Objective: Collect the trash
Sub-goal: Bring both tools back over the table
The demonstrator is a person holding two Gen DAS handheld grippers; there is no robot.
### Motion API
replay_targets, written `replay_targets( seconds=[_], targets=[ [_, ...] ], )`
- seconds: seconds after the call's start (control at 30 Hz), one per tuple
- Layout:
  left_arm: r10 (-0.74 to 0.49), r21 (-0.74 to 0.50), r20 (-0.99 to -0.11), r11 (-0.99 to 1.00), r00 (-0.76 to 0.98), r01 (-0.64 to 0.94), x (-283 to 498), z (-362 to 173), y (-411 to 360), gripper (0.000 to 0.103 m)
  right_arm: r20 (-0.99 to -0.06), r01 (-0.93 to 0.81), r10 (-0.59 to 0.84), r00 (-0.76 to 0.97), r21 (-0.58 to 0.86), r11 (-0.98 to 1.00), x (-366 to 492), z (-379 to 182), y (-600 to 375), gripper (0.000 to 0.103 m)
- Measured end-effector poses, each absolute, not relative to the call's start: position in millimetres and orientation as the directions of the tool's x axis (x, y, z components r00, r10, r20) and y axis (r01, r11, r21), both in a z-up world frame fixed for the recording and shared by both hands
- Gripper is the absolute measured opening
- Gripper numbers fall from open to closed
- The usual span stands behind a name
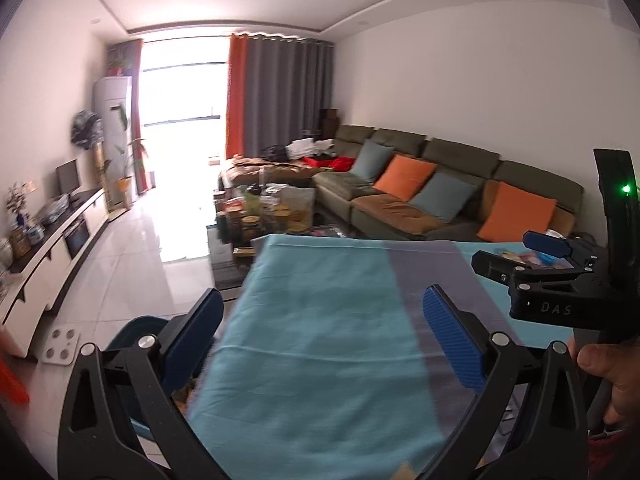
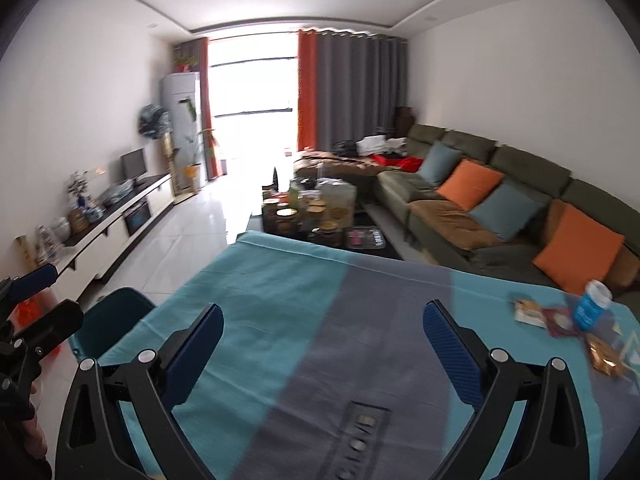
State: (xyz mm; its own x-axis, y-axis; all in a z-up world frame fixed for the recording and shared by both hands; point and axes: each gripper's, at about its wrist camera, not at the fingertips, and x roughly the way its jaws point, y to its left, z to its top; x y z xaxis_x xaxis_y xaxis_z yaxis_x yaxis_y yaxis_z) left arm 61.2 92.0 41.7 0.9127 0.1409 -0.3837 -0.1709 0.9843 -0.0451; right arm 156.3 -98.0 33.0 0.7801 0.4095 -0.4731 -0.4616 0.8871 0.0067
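A table under a teal and grey cloth [image 2: 280, 312] fills the near view. Trash lies at its right end: a blue and white cup [image 2: 592, 304], a pale wrapper [image 2: 530, 310], a dark red wrapper [image 2: 560, 322] and a gold wrapper [image 2: 606, 354]. My right gripper [image 2: 322, 354] is open and empty above the cloth, left of the trash. My left gripper [image 1: 320, 344] is open and empty over the cloth's left part [image 1: 320, 320]. The right gripper also shows in the left wrist view [image 1: 516, 254], with some trash [image 1: 532, 258] behind it.
A teal chair [image 2: 116, 316] stands at the table's left side. Beyond the table is a coffee table crowded with jars [image 2: 316, 212], a green sofa with orange and blue cushions [image 2: 500, 200], and a TV cabinet [image 2: 120, 216] along the left wall. Something orange [image 2: 30, 310] sits low at the left.
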Motion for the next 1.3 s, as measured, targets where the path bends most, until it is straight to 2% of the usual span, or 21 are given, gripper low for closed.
replay_targets(
  seconds=[0.43, 0.87, 1.3],
  targets=[
    [0.001, -0.007, -0.369, 1.000, 0.930, -0.004, 62.8, 39.2, 24.8, 0.098, -0.440, -0.283, 0.263, 0.858, 0.021, 0.959, 114.4, 24.9, -175.3, 0.096],
    [-0.016, 0.012, -0.355, 1.000, 0.935, 0.022, 50.3, 40.2, 9.2, 0.098, -0.409, -0.173, 0.170, 0.897, 0.031, 0.985, 73.0, 13.4, -209.7, 0.096],
    [0.005, 0.020, -0.319, 1.000, 0.948, 0.002, 36.3, 35.2, 1.9, 0.098, -0.271, -0.141, 0.146, 0.951, 0.037, 0.989, 30.3, 19.4, -221.7, 0.096]
  ],
)
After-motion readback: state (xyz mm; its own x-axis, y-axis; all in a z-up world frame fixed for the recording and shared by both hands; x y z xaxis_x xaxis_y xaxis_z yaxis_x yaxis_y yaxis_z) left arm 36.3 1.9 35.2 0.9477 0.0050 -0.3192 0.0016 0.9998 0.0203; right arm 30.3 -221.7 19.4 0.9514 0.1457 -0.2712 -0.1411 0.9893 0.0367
